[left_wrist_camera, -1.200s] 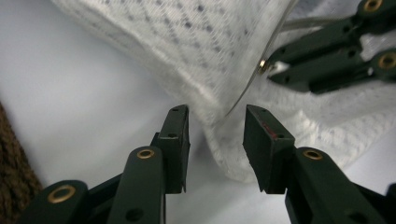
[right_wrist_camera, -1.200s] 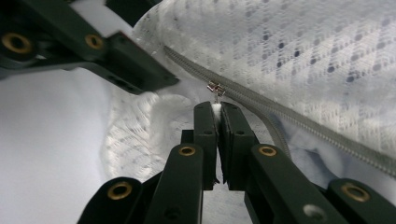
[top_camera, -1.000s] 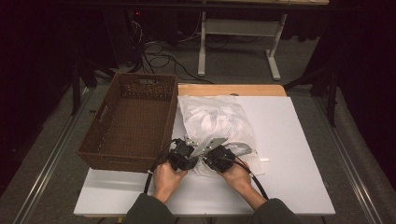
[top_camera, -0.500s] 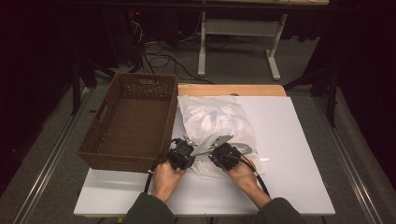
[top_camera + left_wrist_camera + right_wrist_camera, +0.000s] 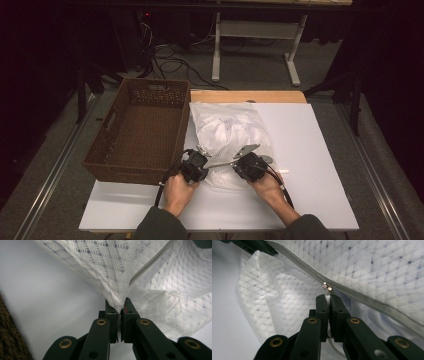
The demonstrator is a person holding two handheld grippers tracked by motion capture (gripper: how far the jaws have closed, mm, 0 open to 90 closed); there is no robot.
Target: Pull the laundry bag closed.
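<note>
A white mesh laundry bag (image 5: pixel 227 132) lies on the white tabletop (image 5: pixel 310 150), just beside a brown wicker basket (image 5: pixel 140 130) at its left. The left tool (image 5: pixel 194 166) is clenched on a bunched fold of the bag's mesh near the end of the zipper (image 5: pixel 150 262). The right tool (image 5: pixel 248 166) is clamped on the white tab hanging from the metal zipper slider (image 5: pixel 326 286), at the bag's near edge. No brand, label or writing can be read on the bag, the basket or either tool.
</note>
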